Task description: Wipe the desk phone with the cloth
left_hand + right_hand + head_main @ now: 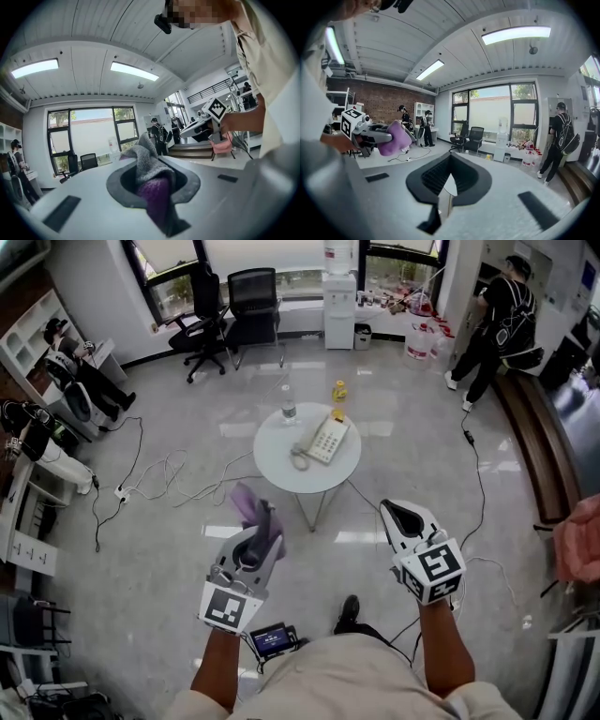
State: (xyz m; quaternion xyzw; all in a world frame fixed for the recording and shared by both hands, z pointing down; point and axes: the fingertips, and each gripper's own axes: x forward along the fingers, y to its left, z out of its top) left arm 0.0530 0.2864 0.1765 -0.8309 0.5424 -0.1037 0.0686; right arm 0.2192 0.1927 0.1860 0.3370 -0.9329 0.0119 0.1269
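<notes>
The beige desk phone (325, 439) lies on a small round white table (281, 465) well ahead of me. My left gripper (269, 515) is raised short of the table and shut on a purple-grey cloth (249, 505). In the left gripper view the cloth (151, 176) bunches out between the jaws. My right gripper (393, 511) hovers to the right at the same height, shut with nothing in it. In the right gripper view its jaws (449, 182) meet, and the left gripper's cloth (392, 137) shows at the left. Neither gripper is over the table.
A water bottle (289, 407) and a small yellow bottle (339, 392) stand on the table behind the phone. Cables (155, 476) trail over the floor to the left. Office chairs (230, 307) and a water dispenser (339, 298) stand at the back. A person (497, 324) stands at the right.
</notes>
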